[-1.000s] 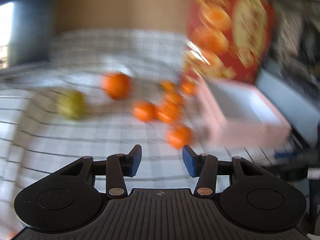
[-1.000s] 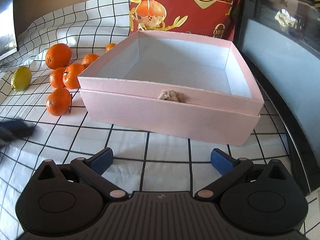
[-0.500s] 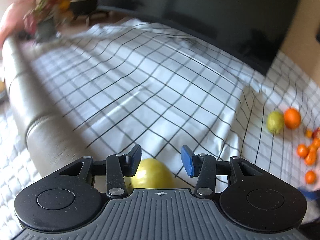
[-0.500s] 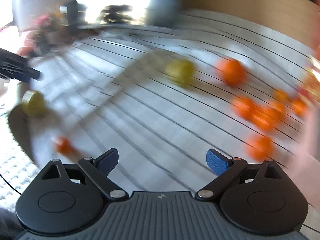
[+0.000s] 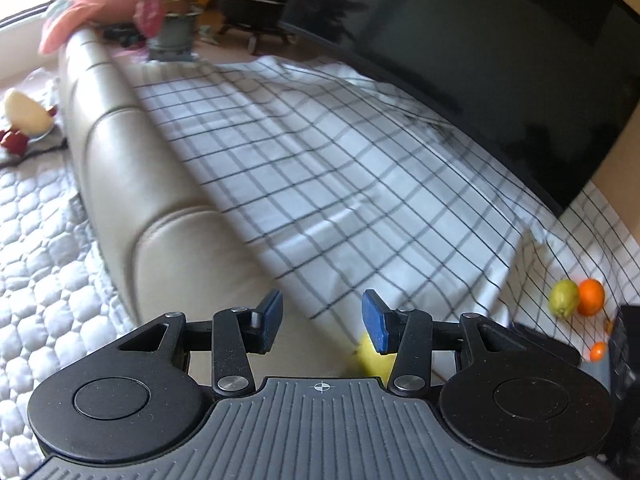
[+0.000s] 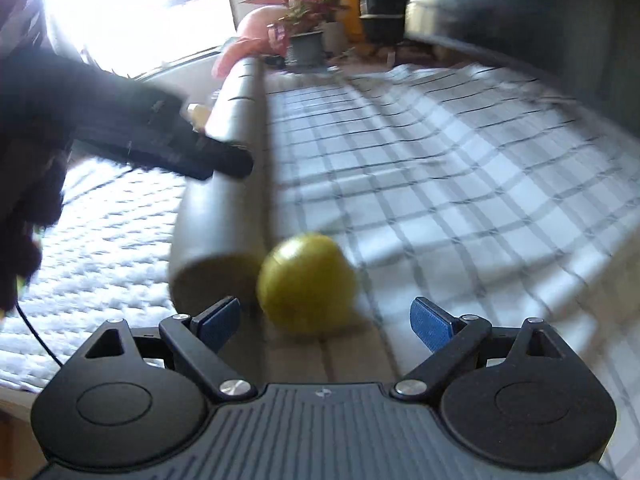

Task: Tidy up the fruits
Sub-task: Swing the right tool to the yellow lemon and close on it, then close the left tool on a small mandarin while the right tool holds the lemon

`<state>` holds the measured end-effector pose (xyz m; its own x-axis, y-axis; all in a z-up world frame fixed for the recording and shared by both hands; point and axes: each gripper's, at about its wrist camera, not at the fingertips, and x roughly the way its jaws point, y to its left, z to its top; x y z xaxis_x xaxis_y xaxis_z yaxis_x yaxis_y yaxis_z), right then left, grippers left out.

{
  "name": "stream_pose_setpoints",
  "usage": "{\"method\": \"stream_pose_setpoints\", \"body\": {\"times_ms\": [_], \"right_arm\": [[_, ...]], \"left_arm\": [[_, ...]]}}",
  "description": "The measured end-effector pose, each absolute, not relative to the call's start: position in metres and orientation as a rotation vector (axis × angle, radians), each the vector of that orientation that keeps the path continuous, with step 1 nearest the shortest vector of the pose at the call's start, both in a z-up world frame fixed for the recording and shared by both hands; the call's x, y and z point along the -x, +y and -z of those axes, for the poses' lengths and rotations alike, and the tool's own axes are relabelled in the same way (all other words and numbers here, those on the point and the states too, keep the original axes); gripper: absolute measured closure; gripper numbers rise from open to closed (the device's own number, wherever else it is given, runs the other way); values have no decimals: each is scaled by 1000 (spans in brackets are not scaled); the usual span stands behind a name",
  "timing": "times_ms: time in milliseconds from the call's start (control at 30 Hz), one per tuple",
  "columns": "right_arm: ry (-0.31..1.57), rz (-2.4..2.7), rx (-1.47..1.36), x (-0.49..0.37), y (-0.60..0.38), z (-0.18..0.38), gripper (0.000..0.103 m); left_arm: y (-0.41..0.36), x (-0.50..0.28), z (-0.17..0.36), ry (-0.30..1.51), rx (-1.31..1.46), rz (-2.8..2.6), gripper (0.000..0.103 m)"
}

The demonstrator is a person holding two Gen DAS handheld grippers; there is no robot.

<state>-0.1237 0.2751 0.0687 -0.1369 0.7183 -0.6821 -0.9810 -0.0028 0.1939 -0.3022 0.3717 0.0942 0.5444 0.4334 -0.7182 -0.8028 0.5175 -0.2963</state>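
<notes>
Yellow-green fruit [image 6: 306,282]: lay at the near end of the padded beige bolster [image 6: 224,216], touching or just beside it, on the edge of the checked cloth [image 6: 460,184]. Blurred; roundish, long axis and pointing direction not readable. Seen again low in the left wrist view [image 5: 370,358], mostly hidden behind one blue pad.

Right gripper [image 6: 326,318]: jaws wide and closing, pads clear of the fruit, which sat ahead of them toward the left pad. Nothing pinched.

Left gripper [image 5: 322,318]: jaws part-way spread, nothing between the pads; fruit below and behind the right-hand pad [image 5: 376,320]. Showed in the right wrist view as a dark body [image 6: 160,136] crossing over the bolster.

Small lemon-like fruit [image 5: 564,299]: far from the bolster across the cloth, nub pointing down in the picture, long axis near upright there. Touching or just beside an orange [image 5: 591,297]. Smaller orange fruit [image 5: 598,351] nearby.

Potted plant [image 5: 172,20]: beyond the far end of the bolster.
</notes>
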Motion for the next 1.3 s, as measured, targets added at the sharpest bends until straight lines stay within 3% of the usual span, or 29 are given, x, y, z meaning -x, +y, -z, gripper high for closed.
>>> {"method": "stream_pose_setpoints", "body": {"times_ms": [233,300,467,900,1300], "right_arm": [[689,-1643,599,130,308,-53,12],[713,-1669,605,124,309,-54,27],[803,-1680,549,113,314,-53,39],[907,-1400,304,52,235,-70,40],[918,-930,213,-19,87,-63,40]], "left_arm": [[376,325,-89,581,694,-829,55],[376,321,-87,580,698,-817,55],[368,299,-83,610,678,-735,55],[331,240,-74,699,638,-523,55],[210,159,-46,958,219,-103,55]]}}
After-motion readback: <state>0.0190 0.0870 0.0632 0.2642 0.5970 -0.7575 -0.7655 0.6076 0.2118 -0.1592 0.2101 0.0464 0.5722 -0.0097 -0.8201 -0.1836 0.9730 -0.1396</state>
